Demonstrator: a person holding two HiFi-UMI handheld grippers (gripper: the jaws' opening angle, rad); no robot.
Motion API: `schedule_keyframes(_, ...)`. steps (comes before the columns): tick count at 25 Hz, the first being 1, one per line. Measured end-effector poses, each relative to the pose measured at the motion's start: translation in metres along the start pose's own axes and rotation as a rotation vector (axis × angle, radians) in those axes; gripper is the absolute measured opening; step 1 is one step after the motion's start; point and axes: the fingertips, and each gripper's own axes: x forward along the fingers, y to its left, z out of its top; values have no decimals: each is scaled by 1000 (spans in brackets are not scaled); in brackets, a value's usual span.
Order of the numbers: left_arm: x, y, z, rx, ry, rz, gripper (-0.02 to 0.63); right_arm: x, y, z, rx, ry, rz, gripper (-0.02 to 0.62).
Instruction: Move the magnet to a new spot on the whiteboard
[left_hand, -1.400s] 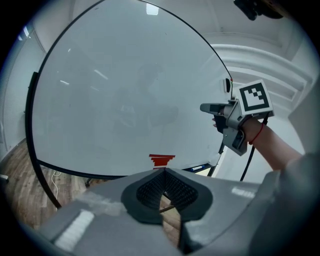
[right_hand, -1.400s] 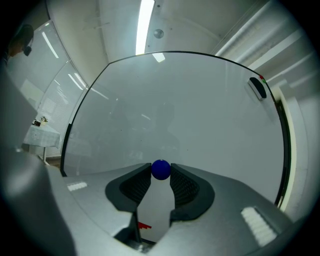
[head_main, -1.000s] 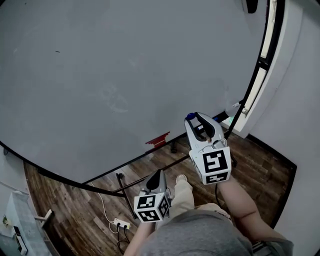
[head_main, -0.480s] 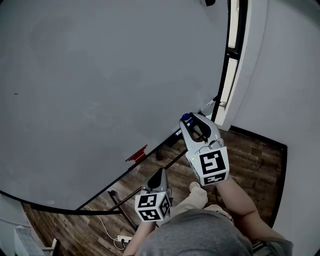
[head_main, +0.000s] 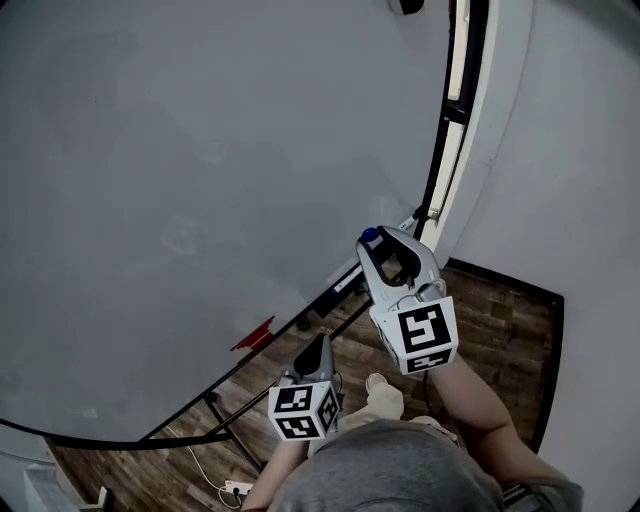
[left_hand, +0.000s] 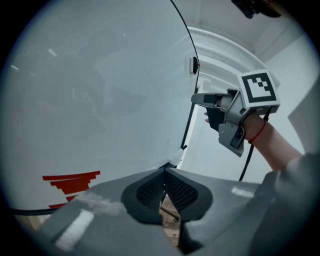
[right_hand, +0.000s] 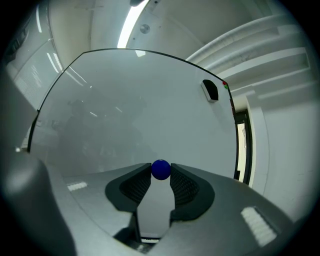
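Across the head view from 7 o'clock round to 12, the whiteboard (head_main: 200, 180) fills most of the frame. Since a second ago its black-framed right edge has swung from a long slant to nearly upright at 1 o'clock, and more pale wall (head_main: 570, 150) shows at 3 o'clock. Below, at 5 o'clock, the wooden floor (head_main: 500, 310) has shrunk to a narrower wedge. Just right of centre, the right gripper (head_main: 371, 240) now sits by the board's lower right corner, where earlier it stood farther along the bottom edge. Its jaws stay pinched on the magnet (head_main: 370, 236), parted only as wide as that ball. At 6 o'clock the left gripper (head_main: 318, 346) hangs low over the floor, its pads meeting at the tips with nothing between them. On the board's lower part, the red mark (head_main: 253, 334) has slid from near centre out toward 7 o'clock. Smallest of all, the blue magnet is held off the board, between the right gripper's pads.
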Motion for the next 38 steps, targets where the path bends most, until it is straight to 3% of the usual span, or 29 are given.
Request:
schedule_keyframes(22, 87, 3, 41, -55, -19, 86, 5, 87, -64, -24, 10, 1, 94, 121)
schedule_keyframes(38, 87, 24, 35, -73, 2, 160, 3, 118, -64, -29, 24, -2, 142, 121)
